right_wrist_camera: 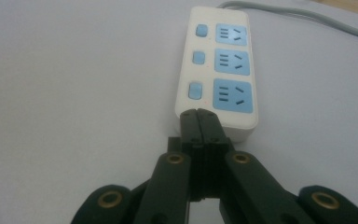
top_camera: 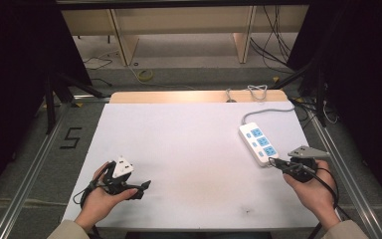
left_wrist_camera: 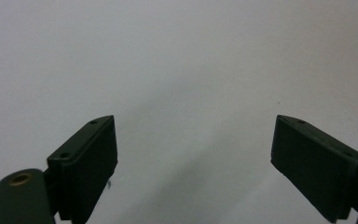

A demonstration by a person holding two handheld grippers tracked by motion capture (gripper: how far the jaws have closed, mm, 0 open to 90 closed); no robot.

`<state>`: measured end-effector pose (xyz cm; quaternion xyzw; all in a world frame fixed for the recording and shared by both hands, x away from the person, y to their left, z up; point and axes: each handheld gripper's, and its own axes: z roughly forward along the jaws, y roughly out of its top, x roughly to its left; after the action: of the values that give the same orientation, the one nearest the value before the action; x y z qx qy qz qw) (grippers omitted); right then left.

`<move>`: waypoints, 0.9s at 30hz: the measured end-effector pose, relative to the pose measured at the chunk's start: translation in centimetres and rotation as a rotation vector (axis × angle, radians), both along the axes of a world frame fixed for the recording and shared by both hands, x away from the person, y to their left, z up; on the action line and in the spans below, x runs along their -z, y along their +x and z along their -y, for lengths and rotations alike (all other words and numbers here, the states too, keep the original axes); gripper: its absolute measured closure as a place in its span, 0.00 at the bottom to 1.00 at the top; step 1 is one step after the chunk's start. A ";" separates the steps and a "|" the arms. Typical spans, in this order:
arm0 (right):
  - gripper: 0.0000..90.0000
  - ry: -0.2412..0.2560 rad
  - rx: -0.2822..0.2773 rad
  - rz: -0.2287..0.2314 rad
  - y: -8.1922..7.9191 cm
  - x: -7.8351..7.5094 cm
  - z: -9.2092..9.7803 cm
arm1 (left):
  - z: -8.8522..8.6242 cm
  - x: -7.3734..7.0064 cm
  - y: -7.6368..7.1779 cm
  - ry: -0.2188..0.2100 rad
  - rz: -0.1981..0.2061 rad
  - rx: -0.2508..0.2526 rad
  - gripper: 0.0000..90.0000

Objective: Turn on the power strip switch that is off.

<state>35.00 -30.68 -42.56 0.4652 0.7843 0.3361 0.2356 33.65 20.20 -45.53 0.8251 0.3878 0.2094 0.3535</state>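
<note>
On the table, ahead of the right tool: a white power strip point(right_wrist_camera: 219, 70) lies flat on the white table cover point(top_camera: 189, 149), its near short end right at the tips of the right gripper point(right_wrist_camera: 199, 114).
Right gripper state: jaws pressed together with nothing between them; in the right gripper view the two black jaws meet in one seam and their tips overlap the strip's near end. Whether the tips touch it or sit just above it cannot be told.
Right gripper from the high view: the right gripper point(top_camera: 277, 163) is held in the right hand point(top_camera: 311, 186), pointing toward the strip's near end, with the grey three-cornered plate on top.
Power strip detail: three blue sockets point(right_wrist_camera: 233, 95) run in a row away from the right jaws, each with a small blue switch point(right_wrist_camera: 195, 90) beside it, on the jaws' left side in that view.
Strip cable: a grey cable point(top_camera: 266, 110) leaves the strip's far end and runs toward the far edge of the table.
Left gripper state: jaws spread wide apart, holding nothing; in the left gripper view bare white cover lies between and beyond them.
Left gripper place: the left gripper point(top_camera: 142, 188), in the left hand point(top_camera: 99, 199), sits low over the cover, well apart from the strip, its jaws pointing toward the right hand's side.
</note>
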 end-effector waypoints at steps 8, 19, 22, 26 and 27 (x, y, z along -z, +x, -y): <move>1.00 0.002 0.002 -0.007 0.2 -0.2 -0.3 | 0.0 0.0 0.0 0.000 0.001 -0.002 0.16; 1.00 0.000 0.010 -0.019 0.7 -0.3 -0.4 | 0.0 0.0 0.0 -0.001 0.003 -0.001 0.16; 1.00 0.000 0.012 -0.023 0.8 -0.4 -0.4 | 0.0 0.0 0.0 -0.003 0.002 -0.004 0.16; 1.00 0.000 0.024 -0.012 1.0 -0.6 -0.4 | 0.0 -0.1 0.0 -0.005 0.005 -0.004 0.16; 1.00 0.000 0.024 -0.013 1.0 -0.6 -0.4 | 0.0 0.0 0.0 -0.007 0.004 -0.004 0.16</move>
<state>36.01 -30.30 -41.97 0.4768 0.7802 0.3303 0.2343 33.69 20.16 -45.52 0.8226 0.3894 0.2104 0.3570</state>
